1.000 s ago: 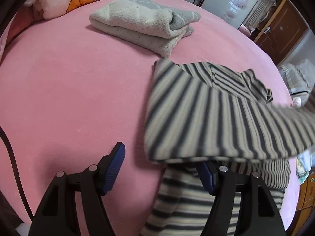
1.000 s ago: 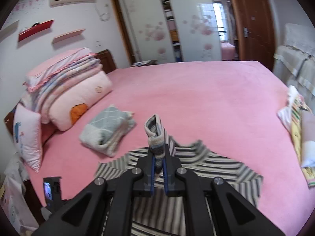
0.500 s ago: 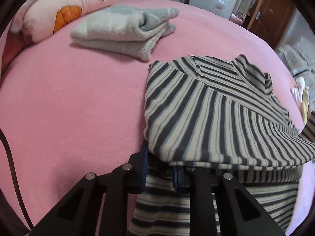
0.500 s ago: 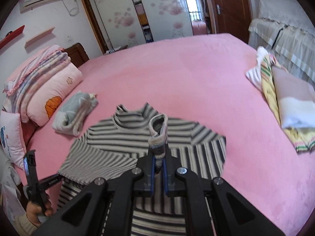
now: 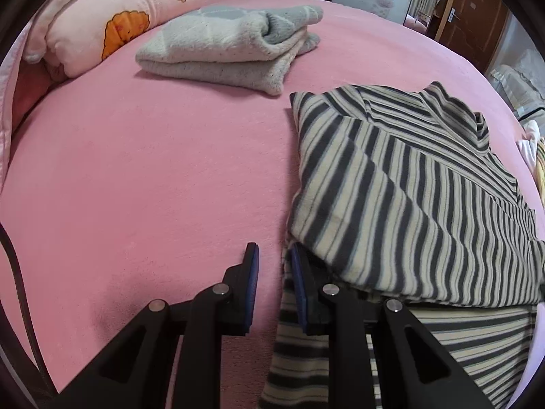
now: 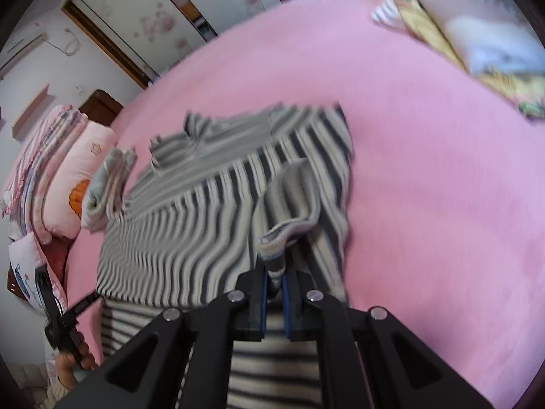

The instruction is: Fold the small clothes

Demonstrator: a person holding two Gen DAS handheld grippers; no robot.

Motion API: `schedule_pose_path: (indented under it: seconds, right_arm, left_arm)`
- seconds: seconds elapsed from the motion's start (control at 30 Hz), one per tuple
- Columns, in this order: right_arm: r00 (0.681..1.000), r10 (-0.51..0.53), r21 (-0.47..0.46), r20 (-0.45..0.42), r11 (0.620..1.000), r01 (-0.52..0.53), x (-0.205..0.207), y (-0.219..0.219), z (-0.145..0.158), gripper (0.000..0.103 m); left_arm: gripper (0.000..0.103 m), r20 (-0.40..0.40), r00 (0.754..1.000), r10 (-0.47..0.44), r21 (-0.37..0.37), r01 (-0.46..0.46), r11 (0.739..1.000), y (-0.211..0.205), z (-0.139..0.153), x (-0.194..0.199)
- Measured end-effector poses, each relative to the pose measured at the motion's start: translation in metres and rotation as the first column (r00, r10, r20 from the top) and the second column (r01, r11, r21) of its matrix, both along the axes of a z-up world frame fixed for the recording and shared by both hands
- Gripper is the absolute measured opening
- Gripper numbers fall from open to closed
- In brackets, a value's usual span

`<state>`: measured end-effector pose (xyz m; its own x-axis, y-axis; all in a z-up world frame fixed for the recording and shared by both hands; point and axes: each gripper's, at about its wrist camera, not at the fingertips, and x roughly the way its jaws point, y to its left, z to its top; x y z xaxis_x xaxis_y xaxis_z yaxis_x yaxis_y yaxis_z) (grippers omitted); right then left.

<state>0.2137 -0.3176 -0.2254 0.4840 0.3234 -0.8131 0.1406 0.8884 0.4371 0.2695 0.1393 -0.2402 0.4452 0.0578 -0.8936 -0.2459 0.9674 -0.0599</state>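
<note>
With your right gripper [image 6: 273, 277] pinching the sleeve cuff [image 6: 276, 238] over the striped top [image 5: 408, 197] on the bed [image 5: 153, 170] and your left gripper [image 5: 274, 266] slightly parted, empty beside its edge, an early tug could drag the fold askew.

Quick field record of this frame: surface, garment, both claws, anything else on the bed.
surface: pink bed
garment: striped shirt, one side folded over
left claw: open, at shirt's edge, gripping nothing
right claw: shut on the cuff
other: folded grey sweater beyond shirt; pillow at head of bed
</note>
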Motion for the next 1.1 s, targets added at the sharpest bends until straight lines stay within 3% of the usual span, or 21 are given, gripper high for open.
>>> schedule_pose_path:
  seconds: [0.57,0.63,0.7,0.77,0.9,1.1]
  right_arm:
    - [0.999,-0.024,-0.040,-0.048,0.999,0.022,-0.004,-0.014,0.003,0.024]
    - [0.999,-0.024,-0.065,-0.041,0.998,0.021,-0.004,-0.013,0.002,0.024]
    - [0.999,-0.019,-0.133,-0.045,0.991,0.013,-0.005,-0.009,0.001,0.006]
    - [0.998,-0.005,-0.154,-0.058,0.988,-0.004,-0.006,-0.007,-0.001,0.005]
    - [0.998,-0.025,-0.202,-0.057,0.979,0.012,-0.010,-0.010,0.006,0.006]
    - [1.000,0.010,-0.232,0.028,0.973,-0.003,-0.020,0.004,0.038,0.007]
  left_arm:
    - [0.020,0.014,1.000,-0.024,-0.034,0.025,0.999,0.008,-0.002,-0.008]
    - [0.019,0.012,1.000,-0.004,-0.013,0.005,1.000,0.011,-0.003,-0.009]
    - [0.019,-0.004,1.000,0.021,-0.010,-0.021,1.000,0.018,-0.008,-0.009]
    - [0.019,-0.016,0.999,0.031,-0.045,-0.032,0.998,0.025,-0.011,-0.010]
    - [0.019,-0.019,1.000,0.017,-0.043,-0.018,0.999,0.027,-0.002,-0.015]
    - [0.027,-0.022,0.999,-0.044,-0.070,0.043,0.997,0.014,0.007,-0.015]
